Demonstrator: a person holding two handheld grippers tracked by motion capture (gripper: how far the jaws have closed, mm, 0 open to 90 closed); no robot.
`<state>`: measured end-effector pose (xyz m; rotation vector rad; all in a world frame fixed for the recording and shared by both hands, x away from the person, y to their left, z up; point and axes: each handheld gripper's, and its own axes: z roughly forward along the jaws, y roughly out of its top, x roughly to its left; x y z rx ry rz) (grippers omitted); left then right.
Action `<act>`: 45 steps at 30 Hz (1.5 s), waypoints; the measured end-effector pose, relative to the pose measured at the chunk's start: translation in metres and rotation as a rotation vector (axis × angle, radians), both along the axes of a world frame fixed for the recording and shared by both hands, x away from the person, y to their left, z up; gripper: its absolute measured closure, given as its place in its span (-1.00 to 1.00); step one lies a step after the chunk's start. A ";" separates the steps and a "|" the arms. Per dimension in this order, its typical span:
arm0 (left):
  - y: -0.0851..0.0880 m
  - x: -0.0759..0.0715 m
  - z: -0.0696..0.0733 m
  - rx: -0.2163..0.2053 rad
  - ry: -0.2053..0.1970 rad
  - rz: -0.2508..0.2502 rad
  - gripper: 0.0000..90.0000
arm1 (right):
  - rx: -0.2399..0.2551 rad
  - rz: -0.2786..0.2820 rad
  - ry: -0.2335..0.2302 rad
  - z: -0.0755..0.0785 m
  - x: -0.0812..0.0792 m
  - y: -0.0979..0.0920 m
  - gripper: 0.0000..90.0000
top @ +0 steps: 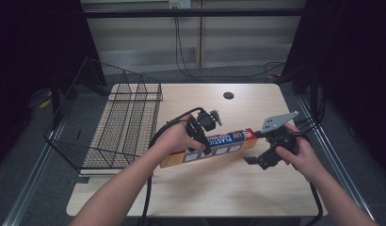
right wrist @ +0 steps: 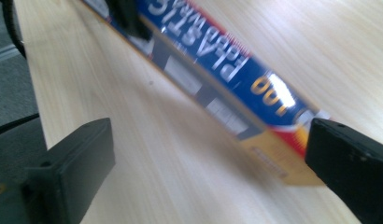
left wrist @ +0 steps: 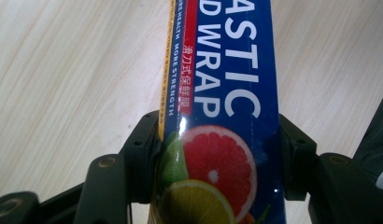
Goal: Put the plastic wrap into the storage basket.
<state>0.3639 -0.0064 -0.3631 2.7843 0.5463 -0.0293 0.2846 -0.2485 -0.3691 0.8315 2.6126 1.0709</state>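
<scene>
Clamping the plastic wrap box mid-length, left gripper jaws pinch its sides; box sits slantwise over the wooden table. Right gripper jaws spread wide near box end. Wire basket at left.

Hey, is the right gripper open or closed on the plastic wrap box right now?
Open. In the right gripper view, the right gripper has its jaws wide apart with bare table between them; the plastic wrap box lies beyond them.
</scene>
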 end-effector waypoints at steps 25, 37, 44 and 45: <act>0.035 0.023 0.033 0.004 0.007 0.228 -0.02 | 0.077 -0.124 -0.002 -0.046 -0.016 0.007 -0.96; 0.051 0.033 0.043 0.004 -0.004 0.325 -0.02 | 0.067 -0.153 -0.005 -0.056 -0.018 0.005 -0.96; 0.058 0.038 0.049 -0.010 -0.006 0.373 -0.02 | 0.080 -0.177 0.009 -0.060 -0.016 0.000 -0.96; 0.059 0.038 0.050 -0.009 -0.009 0.378 -0.02 | 0.077 -0.177 0.009 -0.060 -0.016 0.000 -0.96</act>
